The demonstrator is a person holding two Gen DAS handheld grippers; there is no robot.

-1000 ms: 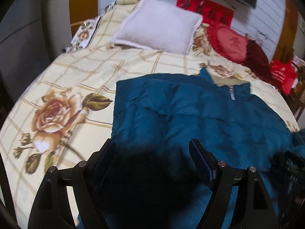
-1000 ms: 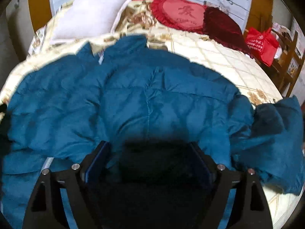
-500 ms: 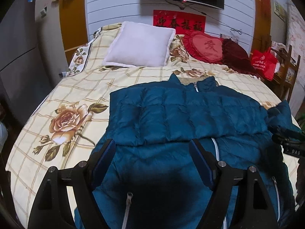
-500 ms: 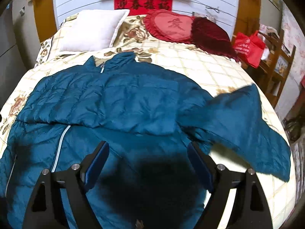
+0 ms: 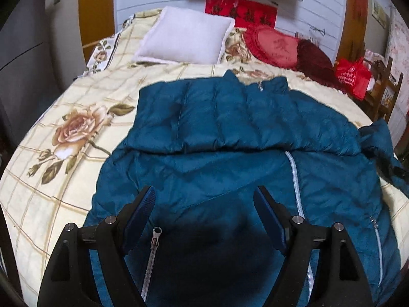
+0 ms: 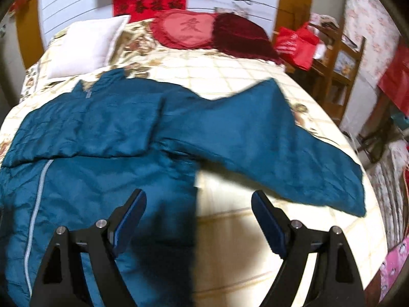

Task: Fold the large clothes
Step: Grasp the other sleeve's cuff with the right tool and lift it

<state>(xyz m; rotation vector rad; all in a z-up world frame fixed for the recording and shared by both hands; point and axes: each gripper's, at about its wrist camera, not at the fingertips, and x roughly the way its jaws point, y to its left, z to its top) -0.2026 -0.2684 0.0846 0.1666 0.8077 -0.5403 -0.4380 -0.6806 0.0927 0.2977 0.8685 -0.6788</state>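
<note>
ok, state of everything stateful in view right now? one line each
jacket: spread on the bed, one sleeve folded across the chest
other sleeve: stretched out sideways, unfolded
front zipper: closed where visible
left hand-held gripper: open, empty, over the jacket
right hand-held gripper: open, empty, over the jacket's edge
white pillow: flat at the bed's head

Red banner (image 6: 149, 1) on wall above the bed: gold Chinese characters, too blurred to read. Heart-shaped red cushion (image 6: 186, 29) below the banner: one embroidered character, unclear. Red bag (image 5: 352, 76) right of cushion: white print, illegible.
</note>
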